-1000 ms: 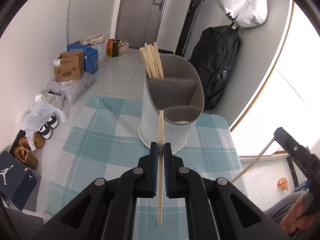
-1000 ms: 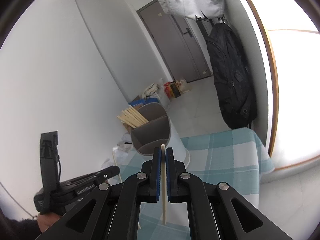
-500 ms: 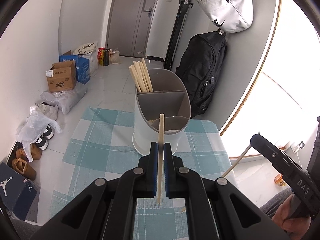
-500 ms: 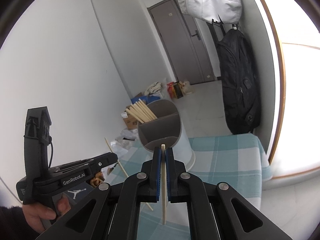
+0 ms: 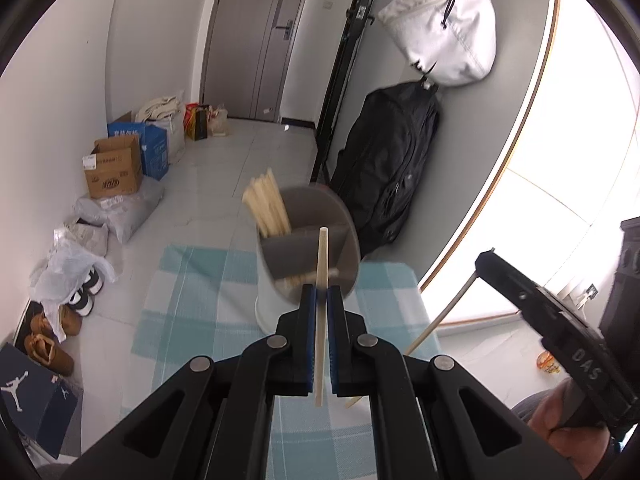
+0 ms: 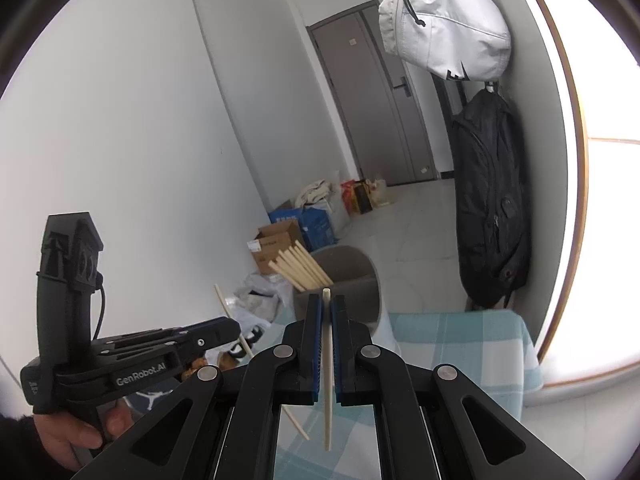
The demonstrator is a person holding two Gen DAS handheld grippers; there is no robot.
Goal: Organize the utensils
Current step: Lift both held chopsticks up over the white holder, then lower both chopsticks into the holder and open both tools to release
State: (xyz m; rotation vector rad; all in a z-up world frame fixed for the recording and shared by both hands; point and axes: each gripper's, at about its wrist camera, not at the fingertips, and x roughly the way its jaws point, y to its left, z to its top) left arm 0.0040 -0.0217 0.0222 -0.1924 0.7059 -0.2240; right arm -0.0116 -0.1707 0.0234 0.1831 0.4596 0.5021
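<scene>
A white utensil holder with grey compartments [image 5: 280, 300] stands on the checked tablecloth [image 5: 192, 304]; several chopsticks [image 5: 266, 208] lean in its far compartment. My left gripper [image 5: 321, 292] is shut on a pale chopstick [image 5: 320, 320], held upright just before the holder's near rim. In the right wrist view my right gripper [image 6: 327, 304] is shut on another chopstick [image 6: 327, 368], also upright, with the holder [image 6: 352, 280] beyond it. The right gripper shows at the right of the left view [image 5: 486, 258] with its chopstick [image 5: 444, 316]; the left gripper shows at lower left [image 6: 236, 326] of the right view.
Cardboard boxes [image 5: 114, 172], bags and shoes [image 5: 52, 328] line the floor along the left wall. A black backpack [image 5: 392, 168] and a white bag [image 5: 444, 28] hang by a bright window at the right. A grey door [image 5: 260, 36] is at the back.
Both grippers have risen with their chopsticks, so the holder sits lower and farther off in both views. The right gripper has come closer in the left view.
</scene>
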